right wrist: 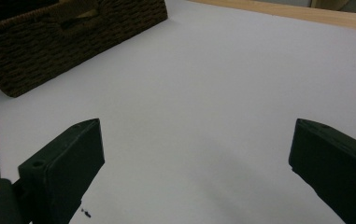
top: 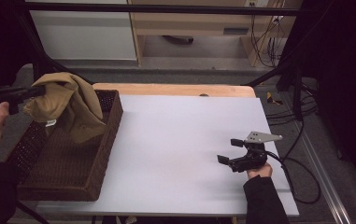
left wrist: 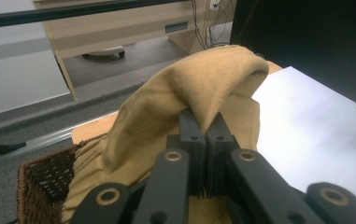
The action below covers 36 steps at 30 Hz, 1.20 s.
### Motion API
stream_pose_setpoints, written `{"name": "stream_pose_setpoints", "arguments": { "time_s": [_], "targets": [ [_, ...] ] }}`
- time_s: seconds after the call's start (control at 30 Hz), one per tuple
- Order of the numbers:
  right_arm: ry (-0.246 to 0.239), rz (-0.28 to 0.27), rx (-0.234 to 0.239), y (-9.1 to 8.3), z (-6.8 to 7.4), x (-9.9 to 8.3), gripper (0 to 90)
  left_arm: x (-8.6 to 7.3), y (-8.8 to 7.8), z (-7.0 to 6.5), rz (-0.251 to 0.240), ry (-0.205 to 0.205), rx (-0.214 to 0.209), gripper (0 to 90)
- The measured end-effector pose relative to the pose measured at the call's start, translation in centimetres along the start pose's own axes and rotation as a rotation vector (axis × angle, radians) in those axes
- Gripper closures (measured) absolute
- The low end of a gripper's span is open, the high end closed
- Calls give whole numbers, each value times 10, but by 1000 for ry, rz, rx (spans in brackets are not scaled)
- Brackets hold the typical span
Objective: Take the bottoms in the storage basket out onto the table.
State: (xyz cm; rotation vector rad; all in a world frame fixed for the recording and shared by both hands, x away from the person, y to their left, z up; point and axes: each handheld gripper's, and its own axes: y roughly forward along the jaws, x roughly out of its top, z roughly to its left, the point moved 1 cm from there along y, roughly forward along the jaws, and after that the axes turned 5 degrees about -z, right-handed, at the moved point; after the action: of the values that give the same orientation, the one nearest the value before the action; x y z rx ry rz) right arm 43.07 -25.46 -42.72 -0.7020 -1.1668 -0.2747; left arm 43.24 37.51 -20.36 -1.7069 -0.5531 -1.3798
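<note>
While the right gripper rests near the table's right edge with its jaws spread wide and nothing between them, it takes no part in the work. Farther off, the left gripper is clenched on a fold of the tan cloth, which hangs above the far end of the wicker basket at the table's left edge. Judged from this, the lift is done; whether the cloth goes into the basket or onto the table cannot be told, and release is left.

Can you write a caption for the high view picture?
Left gripper lifts a tan cloth above the basket.
</note>
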Motion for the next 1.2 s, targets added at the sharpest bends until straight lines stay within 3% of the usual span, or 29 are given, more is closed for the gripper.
{"name": "stream_pose_setpoints", "arguments": {
  "time_s": [0.47,1.2],
  "targets": [
    [2,0,-2,0,0,0,39,11,-8,-7,-27,25,-9,880],
    [1,0,-1,0,0,0,39,29,-10,-26,-65,43,-61,880]
  ]
}}
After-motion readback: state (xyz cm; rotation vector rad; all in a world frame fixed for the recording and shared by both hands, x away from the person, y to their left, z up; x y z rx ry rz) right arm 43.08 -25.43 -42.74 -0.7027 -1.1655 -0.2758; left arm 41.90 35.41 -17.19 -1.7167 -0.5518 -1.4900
